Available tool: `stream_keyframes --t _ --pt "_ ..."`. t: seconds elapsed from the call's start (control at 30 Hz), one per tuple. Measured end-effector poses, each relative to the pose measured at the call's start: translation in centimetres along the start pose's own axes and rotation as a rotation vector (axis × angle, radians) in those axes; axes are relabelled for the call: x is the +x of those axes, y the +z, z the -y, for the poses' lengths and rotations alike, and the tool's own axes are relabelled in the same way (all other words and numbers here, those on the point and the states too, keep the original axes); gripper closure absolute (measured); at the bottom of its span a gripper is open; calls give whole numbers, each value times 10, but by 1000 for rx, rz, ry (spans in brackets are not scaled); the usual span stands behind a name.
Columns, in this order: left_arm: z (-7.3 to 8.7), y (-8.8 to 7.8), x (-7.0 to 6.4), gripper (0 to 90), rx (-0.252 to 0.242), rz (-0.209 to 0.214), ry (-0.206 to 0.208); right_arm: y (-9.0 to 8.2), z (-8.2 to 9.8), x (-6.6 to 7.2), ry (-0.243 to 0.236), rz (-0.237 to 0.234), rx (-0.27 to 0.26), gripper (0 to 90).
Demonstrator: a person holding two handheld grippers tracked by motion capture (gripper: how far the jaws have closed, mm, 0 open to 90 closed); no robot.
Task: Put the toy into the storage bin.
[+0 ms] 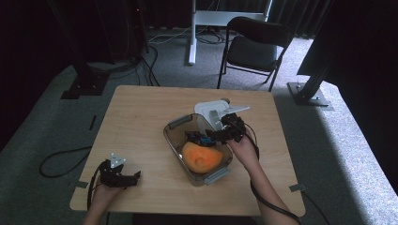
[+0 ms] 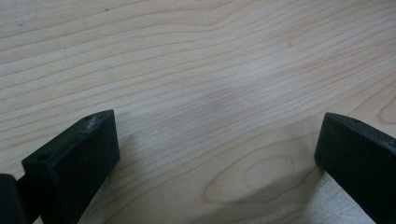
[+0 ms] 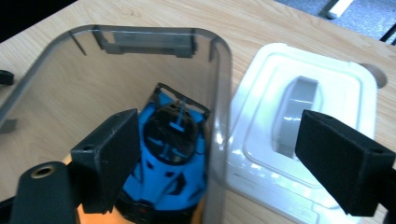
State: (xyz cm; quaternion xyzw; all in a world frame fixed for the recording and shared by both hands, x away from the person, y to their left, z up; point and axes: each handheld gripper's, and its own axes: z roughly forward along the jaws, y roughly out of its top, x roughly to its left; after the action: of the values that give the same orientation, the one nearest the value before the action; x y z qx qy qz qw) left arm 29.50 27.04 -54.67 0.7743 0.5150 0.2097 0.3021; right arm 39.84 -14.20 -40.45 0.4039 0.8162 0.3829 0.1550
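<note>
My right claw (image 3: 219, 158) is spread wide with nothing pinched, straddling the near wall of the clear smoky plastic tub (image 3: 219, 60): one jaw hangs inside it, the other outside over the white moulded plastic lid (image 3: 299, 112) that lies flat on the wooden table (image 1: 136, 122) towards its far edge. The small blue and black toy car (image 3: 170, 154) sits in the tub just beside my inner jaw, its long axis running along that wall, nose away from me, and it rests partly on the round orange soft thing (image 1: 202, 157) that fills the tub's end nearest the table's front edge. My left claw (image 2: 215, 154) is open too, empty, near the front left corner, well apart from the tub, so the right one is far nearer the car
</note>
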Motion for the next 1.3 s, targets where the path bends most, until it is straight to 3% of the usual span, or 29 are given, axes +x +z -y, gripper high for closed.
stream_keyframes --t 0.23,0.4,0.5,0.73,0.93,1.1,1.3 --pt "0 0 0 3 0 -1 1 -5 6 -12 15 13 -21 142" --pt "0 0 0 3 0 -1 0 -8 11 -22 9 57 -30 143" --pt "0 0 0 3 0 -1 -2 -9 15 -31 33 50 -37 143" --pt "0 0 0 3 0 -1 -2 -10 27 -49 75 104 -40 136" --pt "0 0 0 3 0 -1 -2 -5 36 -58 89 68 -46 136" --pt "1 -1 0 3 0 -1 -2 -1 41 -62 87 66 -53 136" --pt "1 -1 0 3 0 -1 -2 1 48 -70 159 18 -87 131"
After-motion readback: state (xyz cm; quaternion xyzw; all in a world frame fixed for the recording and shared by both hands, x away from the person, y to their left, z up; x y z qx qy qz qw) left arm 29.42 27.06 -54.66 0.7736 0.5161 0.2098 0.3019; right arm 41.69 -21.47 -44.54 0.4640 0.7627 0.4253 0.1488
